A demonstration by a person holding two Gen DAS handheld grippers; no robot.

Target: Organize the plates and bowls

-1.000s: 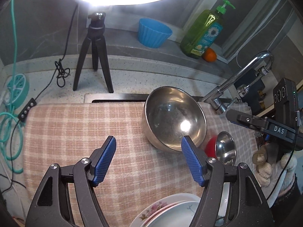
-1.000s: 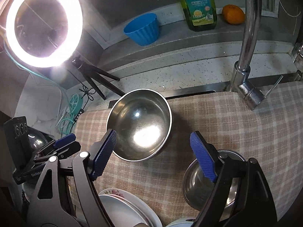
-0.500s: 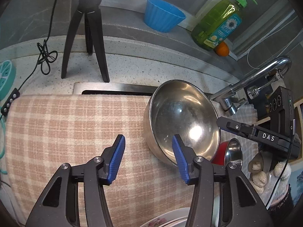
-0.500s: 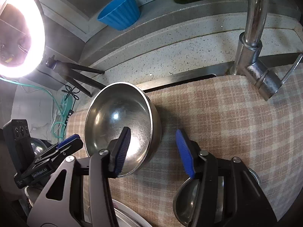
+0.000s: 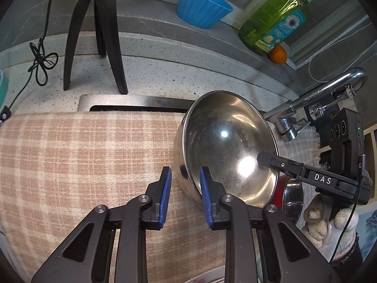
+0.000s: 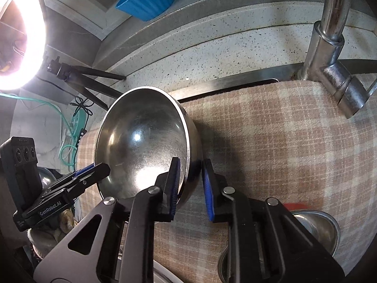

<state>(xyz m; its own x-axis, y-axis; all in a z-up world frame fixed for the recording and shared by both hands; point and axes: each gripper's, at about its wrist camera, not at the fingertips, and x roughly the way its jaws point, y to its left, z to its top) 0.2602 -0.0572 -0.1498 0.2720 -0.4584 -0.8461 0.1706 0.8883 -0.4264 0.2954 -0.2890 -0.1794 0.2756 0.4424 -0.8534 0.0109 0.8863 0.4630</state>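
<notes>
A large steel bowl [image 5: 226, 146] [image 6: 141, 141] stands on a checked cloth [image 5: 82, 153] laid over the sink. My left gripper [image 5: 185, 188] straddles its near-left rim, one blue pad outside the wall and one inside. Its jaws are closing, and a thin strip of cloth still shows between the outer pad and the wall. My right gripper [image 6: 190, 184] straddles the opposite rim the same way, jaws closing, the inner pad at the rim. Each gripper shows in the other's view, at the bowl's far edge.
A small steel bowl [image 5: 292, 195] [image 6: 315, 231] with a red outside sits beside the large one. Plate rims [image 6: 165, 273] show at the bottom edge. A faucet [image 6: 329, 47], tripod [image 5: 99, 35], blue bowl [image 5: 202, 7], soap bottle [image 5: 275, 23] and ring light [image 6: 21, 35] stand behind.
Both grippers have come down onto the large bowl and their jaws have narrowed from wide apart to a slim gap around its rim. The bowl has stayed in place.
</notes>
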